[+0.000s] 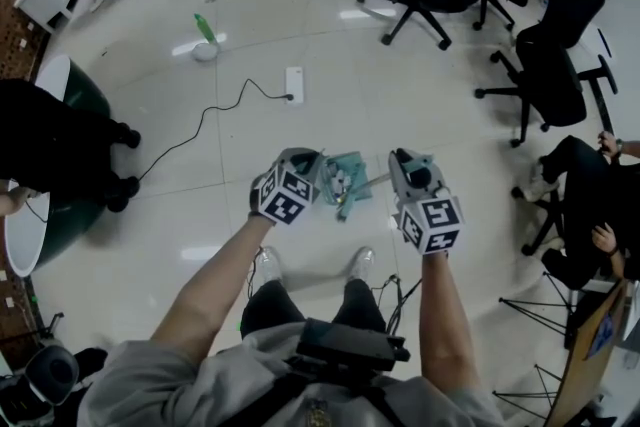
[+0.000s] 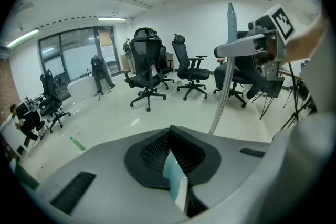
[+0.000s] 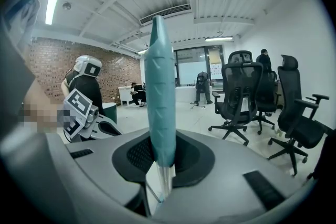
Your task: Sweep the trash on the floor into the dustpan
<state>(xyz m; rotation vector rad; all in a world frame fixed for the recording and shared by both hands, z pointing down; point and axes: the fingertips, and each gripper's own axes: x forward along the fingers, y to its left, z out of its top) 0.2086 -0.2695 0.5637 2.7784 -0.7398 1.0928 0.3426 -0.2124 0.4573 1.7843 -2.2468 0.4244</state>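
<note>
Broom [image 3: 160, 92] upright, teal grip uppermost, clasped by right tool [image 3: 163, 160]; left tool [image 2: 170, 157] clamped on dustpan [image 1: 348, 173] edge.

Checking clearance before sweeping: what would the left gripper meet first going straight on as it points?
Probably the bare floor, short of the black office chair; the broom pole passes to the right. Depth is hard to judge.

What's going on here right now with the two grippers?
A person stands on the tiled floor with a gripper in each hand. The left gripper is shut on a thin teal edge, apparently of the dustpan, in front of the person's feet. The right gripper is clamped on the teal broom handle, which stands upright between its jaws. A green item lies farther off on the floor, not yet swept.
</note>
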